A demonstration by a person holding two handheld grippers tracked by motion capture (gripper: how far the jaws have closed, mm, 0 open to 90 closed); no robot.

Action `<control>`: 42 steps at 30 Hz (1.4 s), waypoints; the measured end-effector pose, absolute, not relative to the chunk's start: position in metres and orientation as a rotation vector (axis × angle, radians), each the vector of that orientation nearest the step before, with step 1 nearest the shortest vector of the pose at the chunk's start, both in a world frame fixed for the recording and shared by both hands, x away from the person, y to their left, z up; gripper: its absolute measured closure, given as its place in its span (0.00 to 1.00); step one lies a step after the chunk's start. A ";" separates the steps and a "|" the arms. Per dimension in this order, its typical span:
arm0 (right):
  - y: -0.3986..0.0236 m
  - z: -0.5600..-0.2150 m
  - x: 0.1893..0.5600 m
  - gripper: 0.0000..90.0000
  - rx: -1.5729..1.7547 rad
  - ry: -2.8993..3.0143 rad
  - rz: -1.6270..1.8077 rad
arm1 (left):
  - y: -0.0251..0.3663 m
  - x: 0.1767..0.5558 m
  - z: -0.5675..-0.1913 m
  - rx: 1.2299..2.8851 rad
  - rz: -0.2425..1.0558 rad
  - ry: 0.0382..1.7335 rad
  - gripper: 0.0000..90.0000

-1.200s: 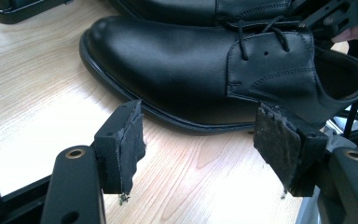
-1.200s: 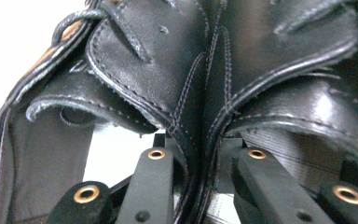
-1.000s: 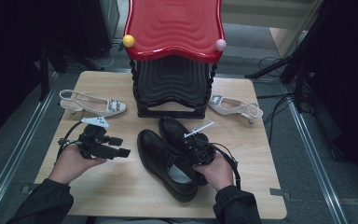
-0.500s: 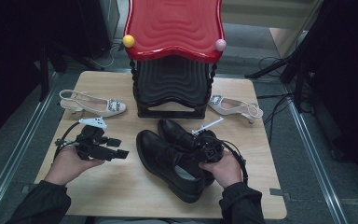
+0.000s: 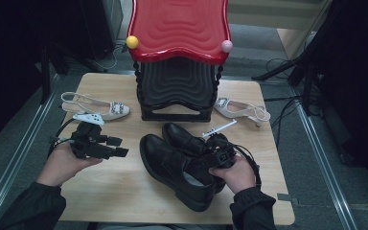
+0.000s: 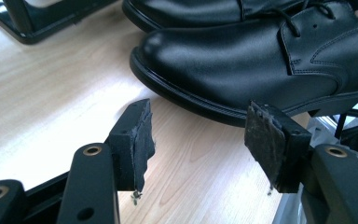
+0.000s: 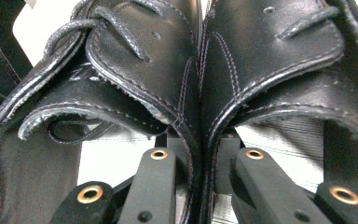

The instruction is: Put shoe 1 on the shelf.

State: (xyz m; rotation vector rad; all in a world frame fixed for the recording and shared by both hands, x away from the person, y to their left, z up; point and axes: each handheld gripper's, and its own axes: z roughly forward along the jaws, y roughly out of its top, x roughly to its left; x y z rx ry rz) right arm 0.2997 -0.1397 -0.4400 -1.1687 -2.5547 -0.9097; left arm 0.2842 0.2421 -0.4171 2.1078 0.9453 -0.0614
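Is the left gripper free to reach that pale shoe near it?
Probably yes: the left gripper is open and holds nothing, and the pale shoe lies just beyond it on bare table with nothing between.

Two black leather shoes (image 5: 182, 165) sit side by side at the right gripper (image 5: 206, 155), both pinched in its jaws. Two pale slingback heels lie beyond the grippers: one (image 5: 96, 105) just past the left gripper (image 5: 117, 147), one (image 5: 242, 109) past the right. One red-topped stand (image 5: 179, 28) rises farther back, between them.
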 end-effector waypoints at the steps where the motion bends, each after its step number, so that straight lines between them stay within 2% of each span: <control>1: -0.141 -0.439 0.300 0.92 -1.167 -2.554 -0.919 | 0.243 0.285 -0.416 2.109 -0.060 0.942 0.46; 11: -0.152 -0.411 0.302 0.92 -1.199 -2.510 -1.009 | 0.244 0.285 -0.415 2.122 -0.064 0.941 0.45; 23: -0.159 -0.360 0.319 0.92 -1.300 -2.443 -1.161 | 0.235 0.289 -0.423 2.158 -0.077 0.913 0.45; 42: -0.134 -0.358 0.388 0.92 -1.714 -2.216 -1.425 | 0.232 0.290 -0.434 2.169 -0.104 0.889 0.45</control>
